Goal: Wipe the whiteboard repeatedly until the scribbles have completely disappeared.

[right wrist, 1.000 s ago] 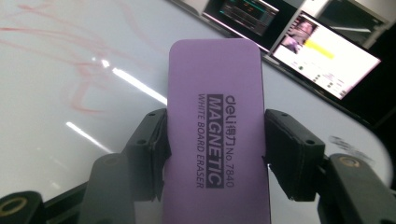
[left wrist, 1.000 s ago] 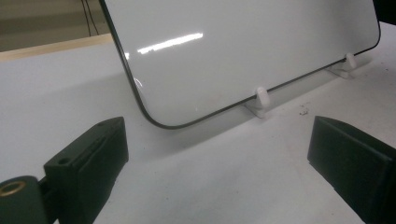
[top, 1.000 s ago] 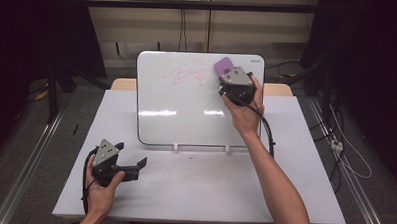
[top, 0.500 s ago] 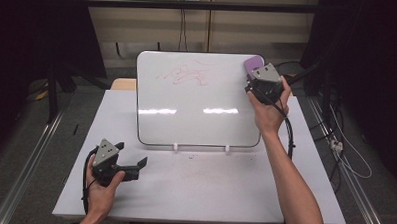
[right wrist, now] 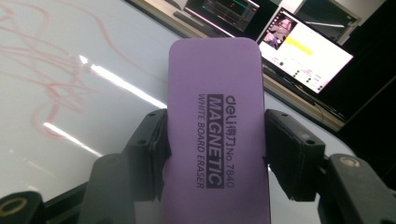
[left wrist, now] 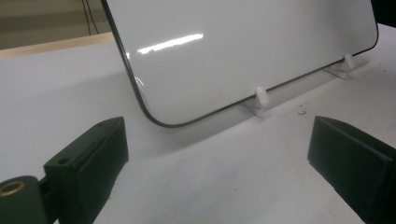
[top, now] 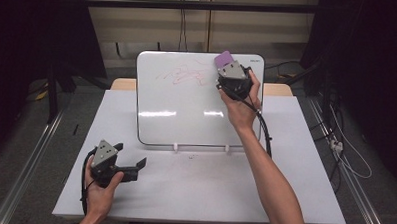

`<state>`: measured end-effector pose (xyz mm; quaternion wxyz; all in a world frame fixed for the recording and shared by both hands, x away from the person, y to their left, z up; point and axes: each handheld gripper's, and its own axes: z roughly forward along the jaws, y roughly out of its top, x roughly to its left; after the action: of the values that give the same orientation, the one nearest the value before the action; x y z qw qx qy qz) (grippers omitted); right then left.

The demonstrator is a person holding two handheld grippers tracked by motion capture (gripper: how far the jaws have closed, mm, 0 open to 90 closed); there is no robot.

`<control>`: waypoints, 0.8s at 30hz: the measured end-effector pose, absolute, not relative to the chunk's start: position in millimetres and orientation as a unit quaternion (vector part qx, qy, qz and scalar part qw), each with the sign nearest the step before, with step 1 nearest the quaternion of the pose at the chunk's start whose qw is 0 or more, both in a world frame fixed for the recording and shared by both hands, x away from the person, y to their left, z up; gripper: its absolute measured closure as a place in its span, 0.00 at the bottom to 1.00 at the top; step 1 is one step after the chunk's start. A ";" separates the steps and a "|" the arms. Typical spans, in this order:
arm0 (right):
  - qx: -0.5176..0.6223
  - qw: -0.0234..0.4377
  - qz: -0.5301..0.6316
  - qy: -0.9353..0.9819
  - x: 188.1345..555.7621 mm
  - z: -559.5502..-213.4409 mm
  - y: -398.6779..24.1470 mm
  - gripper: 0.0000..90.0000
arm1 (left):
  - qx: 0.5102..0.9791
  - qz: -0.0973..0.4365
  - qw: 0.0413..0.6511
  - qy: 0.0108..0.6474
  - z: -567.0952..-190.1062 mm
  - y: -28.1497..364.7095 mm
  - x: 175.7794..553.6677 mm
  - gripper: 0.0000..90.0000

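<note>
Your right gripper pinches the purple eraser at the upper right of the whiteboard. It has slid back left toward the red scribbles, so wiping goes on. Your left gripper rests low left, jaws spread.

hand-held gripper clamps purple eraser | whiteboard red scribbles

The whiteboard has a glossy, smooth white face that mirrors the lamps, edged by a thin dark rim; its small feet look like white plastic; the magnetic whiteboard eraser is matt purple foam with printed black lettering; the fingers are matt black plastic; the desk top is matt white, faintly smudged.
</note>
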<state>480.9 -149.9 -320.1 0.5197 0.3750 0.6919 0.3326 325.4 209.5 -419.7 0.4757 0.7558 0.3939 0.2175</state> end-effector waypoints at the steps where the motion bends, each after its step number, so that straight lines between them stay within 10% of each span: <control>1: 0.372 0.520 0.333 0.693 480.1 -321.7 -145.5 0.47 | 0.757 0.217 0.476 0.392 -419.6 209.0 325.2 0.05; 13: 0.299 0.508 0.323 0.740 460.5 -343.3 -96.4 0.47 | 0.755 0.221 0.473 0.398 -420.1 210.0 326.8 0.05; 24: 0.353 0.509 0.326 0.714 481.4 -317.4 -143.8 0.47 | 0.755 0.217 0.473 0.399 -421.0 211.0 327.2 0.05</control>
<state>481.4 -143.8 -317.4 0.5091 0.3530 0.7141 0.3261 327.2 211.0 -421.0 0.4731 0.7547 0.3991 0.2175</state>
